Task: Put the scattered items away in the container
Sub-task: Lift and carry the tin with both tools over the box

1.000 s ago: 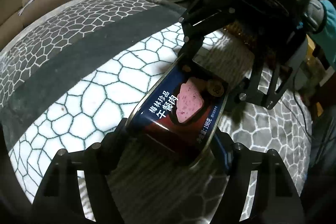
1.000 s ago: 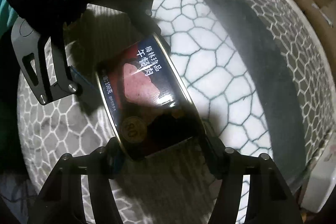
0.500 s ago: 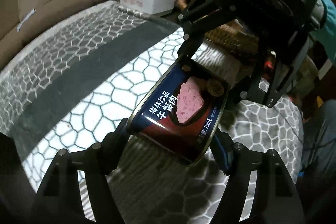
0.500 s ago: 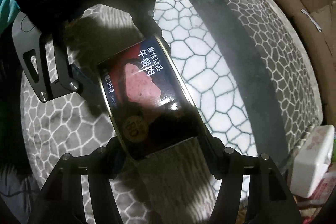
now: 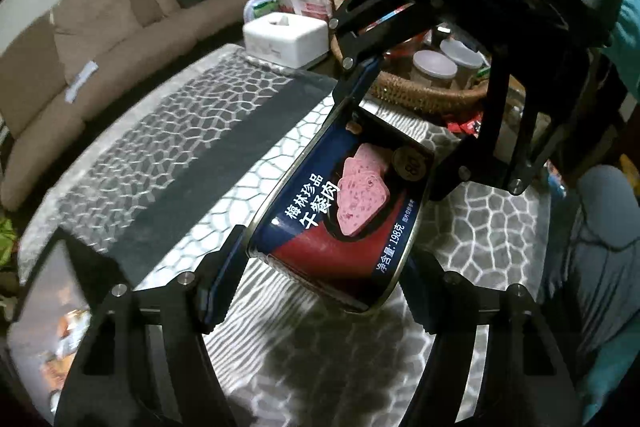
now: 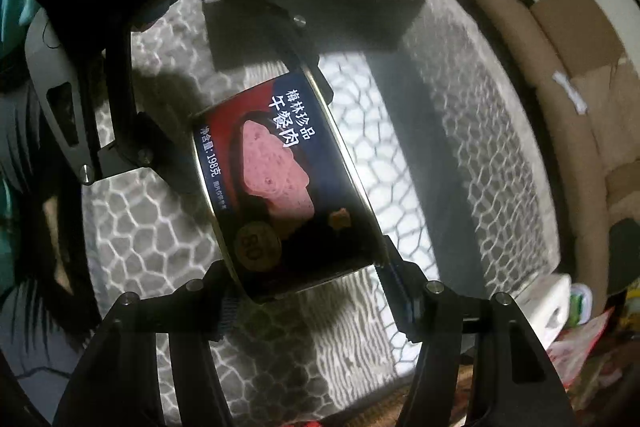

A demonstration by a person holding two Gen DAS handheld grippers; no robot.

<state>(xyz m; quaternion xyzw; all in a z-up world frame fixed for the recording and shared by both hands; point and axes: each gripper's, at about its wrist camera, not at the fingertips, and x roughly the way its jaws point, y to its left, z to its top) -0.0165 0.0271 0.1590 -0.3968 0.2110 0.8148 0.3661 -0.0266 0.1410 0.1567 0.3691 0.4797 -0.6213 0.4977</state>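
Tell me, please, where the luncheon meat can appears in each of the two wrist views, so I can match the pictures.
Left wrist view: the luncheon meat can is at centre, tilted, between both grippers.
Right wrist view: the same can is at centre, gold badge nearest the camera.
Shared landmark: the white tissue box, upper middle in the left view, lower right in the right view.

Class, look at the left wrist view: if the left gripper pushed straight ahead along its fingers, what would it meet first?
The left gripper already clamps the blue-and-red luncheon meat tin. Pushed on, tin first, it would likely meet the right gripper gripping the tin's far end; the woven wicker basket lies beyond, depth uncertain.
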